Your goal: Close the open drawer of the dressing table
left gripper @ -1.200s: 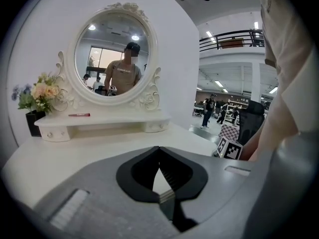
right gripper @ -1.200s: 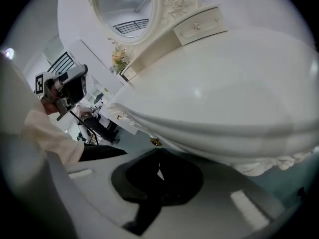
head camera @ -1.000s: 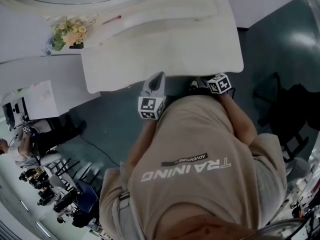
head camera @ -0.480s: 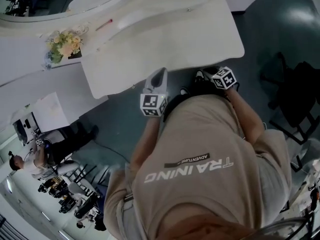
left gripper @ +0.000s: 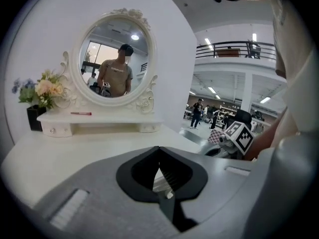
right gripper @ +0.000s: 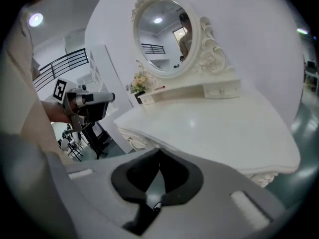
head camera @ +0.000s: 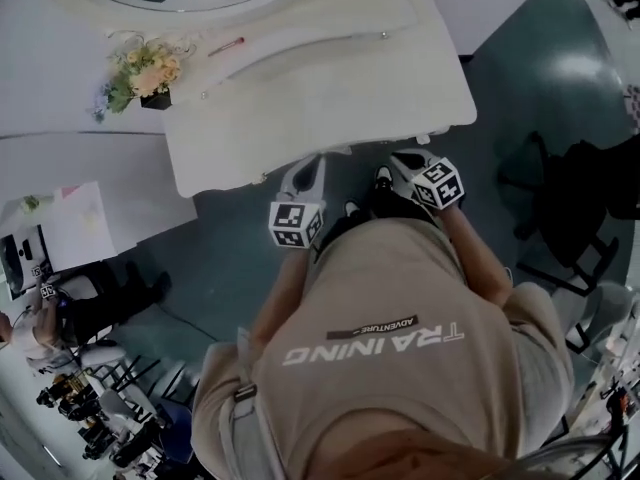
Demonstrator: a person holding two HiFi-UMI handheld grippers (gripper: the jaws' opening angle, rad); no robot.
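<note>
Left tool (left gripper: pixel 159 153): jaws closed tip to tip, nothing between them. Right tool (right gripper: pixel 159 156): same, jaws together, empty. 2 tools, 1 marker cube each: left cube (head camera: pixel 293 225), right cube (head camera: pixel 438 183).

Pose: both arms are bent at the elbow, forearms out ahead of the torso, tools side by side and apart. Left tool noses up to the front edge of the surface (head camera: pixel 330 108), roughly mid-width. Right tool sits just off the same edge, nearer the right-hand corner, turned in toward the mirror (left gripper: pixel 115 59). Both tool cameras look across the top from just above it.

Dressing table (right gripper: pixel 209 128): directly in front of the person, white, curved front. A carved apron (right gripper: pixel 132 139) shows under the edge in the right gripper view. From these views I can't tell a main drawer front from the apron, or whether one stands out.

Raised shelf (left gripper: pixel 99 119) at the back: 2 small drawers (left gripper: pixel 55 130), one per end, 1 knob each, both look flush.

On top: 1 oval mirror. 1 bunch of flowers (head camera: pixel 143 68) in 1 dark vase (left gripper: pixel 34 117) at the left end. 1 thin red stick (head camera: pixel 225 45) lying on the shelf.
</note>
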